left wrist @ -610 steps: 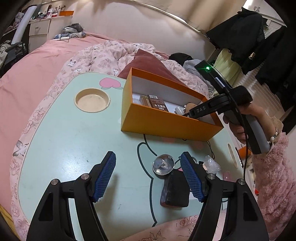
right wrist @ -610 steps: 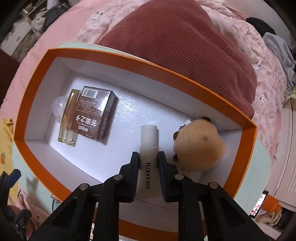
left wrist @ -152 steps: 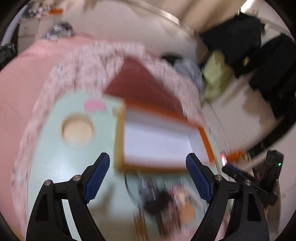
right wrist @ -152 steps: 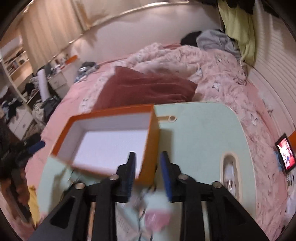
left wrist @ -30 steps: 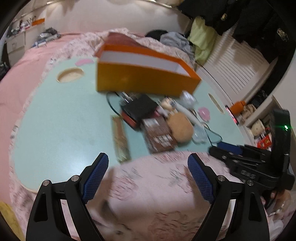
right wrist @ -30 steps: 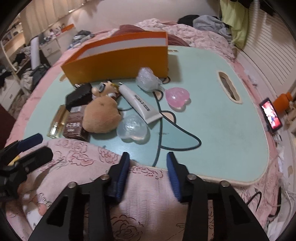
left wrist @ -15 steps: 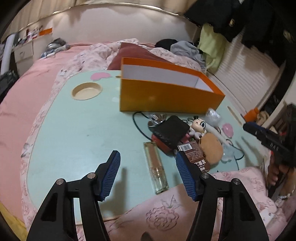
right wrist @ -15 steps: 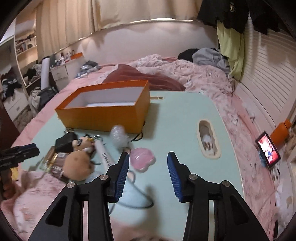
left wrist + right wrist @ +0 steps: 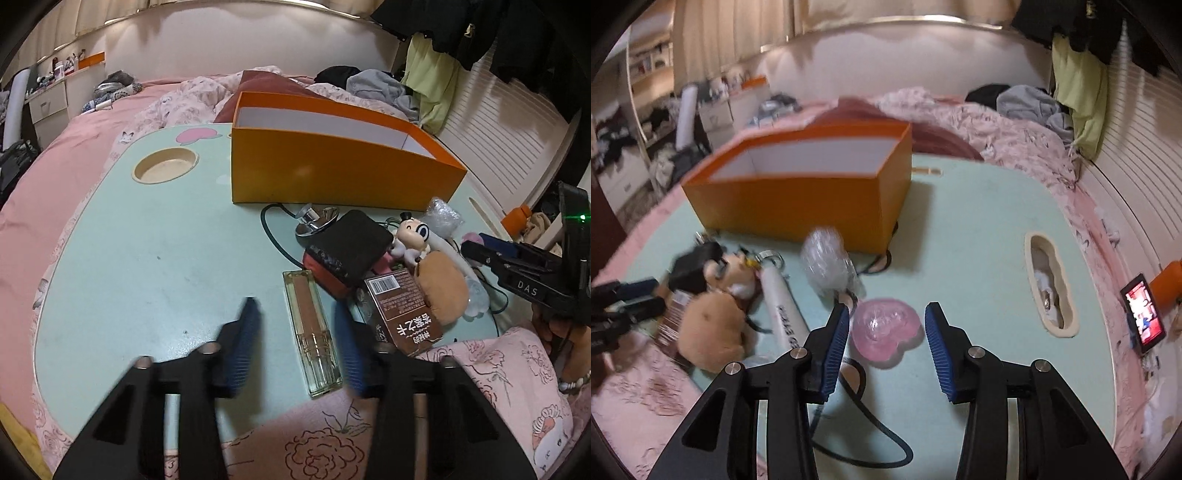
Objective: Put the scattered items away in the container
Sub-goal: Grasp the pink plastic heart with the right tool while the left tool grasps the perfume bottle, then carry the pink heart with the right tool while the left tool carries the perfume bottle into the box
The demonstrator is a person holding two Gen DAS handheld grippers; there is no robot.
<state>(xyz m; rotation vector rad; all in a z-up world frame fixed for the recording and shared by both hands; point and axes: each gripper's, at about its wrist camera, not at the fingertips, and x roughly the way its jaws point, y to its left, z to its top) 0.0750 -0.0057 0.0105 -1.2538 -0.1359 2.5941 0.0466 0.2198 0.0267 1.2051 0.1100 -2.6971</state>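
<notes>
Left wrist view: left gripper (image 9: 295, 328) low over the near edge of the mint-green tabletop (image 9: 147, 240), its blue fingers (image 9: 243, 343) blurred. The jaws have just been closing; a clear rectangular perfume bottle (image 9: 312, 334) lies flat between them, with a gap on both sides, not clamped. Just right of the bottle: a brown barcoded carton (image 9: 402, 310), a black-and-red pouch (image 9: 349, 249), a tan plush (image 9: 441, 286) and a big-eyed cartoon figure (image 9: 412, 234), all bunched together and touching. A chrome cap (image 9: 314, 219) sits in front of the orange box (image 9: 332, 173), which stands upright at the far side of the tabletop; only its white inner walls show.

Right wrist view: right gripper (image 9: 886, 328) hangs over the tabletop with fingers (image 9: 833, 350) apart, grasping nothing. A pink translucent heart-shaped case (image 9: 884, 328) lies on the surface between and just beyond the fingertips; no contact visible. Left of it, a white tube (image 9: 785, 314) and a crumpled clear plastic wrap (image 9: 827, 262), the wrap just in front of the box. A black cable (image 9: 864, 413) runs under the left finger. The view's left side is motion-blurred.
</notes>
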